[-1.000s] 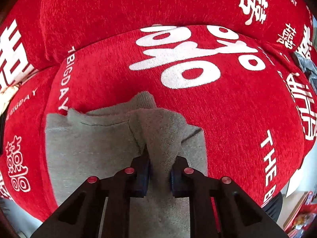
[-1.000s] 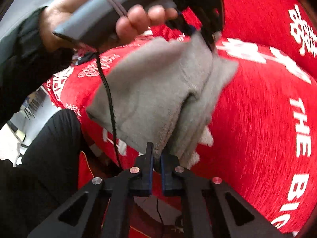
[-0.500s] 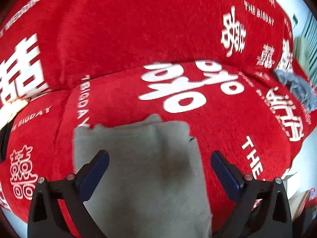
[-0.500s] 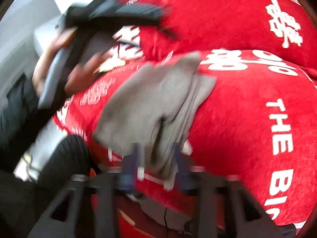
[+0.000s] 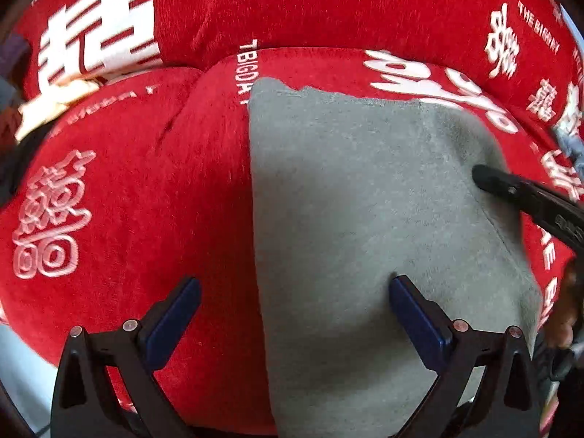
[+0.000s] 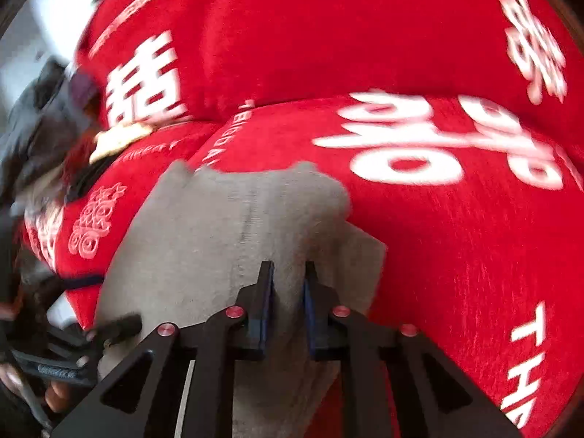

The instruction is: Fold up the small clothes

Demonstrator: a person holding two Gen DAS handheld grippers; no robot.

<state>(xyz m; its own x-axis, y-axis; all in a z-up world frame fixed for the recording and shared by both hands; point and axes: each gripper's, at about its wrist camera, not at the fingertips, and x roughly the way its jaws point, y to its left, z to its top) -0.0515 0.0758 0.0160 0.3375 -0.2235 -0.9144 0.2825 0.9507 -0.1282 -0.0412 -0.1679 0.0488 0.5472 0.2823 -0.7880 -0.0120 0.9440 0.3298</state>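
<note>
**Grey garment folded on the red cushion, right tool pinching its near edge**

The red sofa cushion [image 5: 146, 189] fills both views: a plump, domed seat in napped chenille-like fabric printed with white characters and lettering, with a back cushion [image 5: 328, 7] of the same cloth rising behind it. It is soft and rounded, so anything laid on it follows the curve.

On the seat lies the grey garment [image 5: 365, 200], a matte, fleecy knit folded into a rough rectangle. Its long axis runs from the near edge of the cushion away toward the back cushion, and its near end drapes over the cushion's front. The far edge is uneven, with small points sticking up; a raised seam line runs along its right side.

The right tool [image 6: 288, 292] is the nearer one to the work: its jaws stand nearly together with a ridge of grey cloth between them, at the garment's near right part. A lower layer juts out just to its right.

The left tool [image 5: 295, 314] hangs over the garment's left edge with jaws spread wide, holding nothing; one finger is over red fabric, the other over grey. The next fold probably goes along the long axis.
</note>
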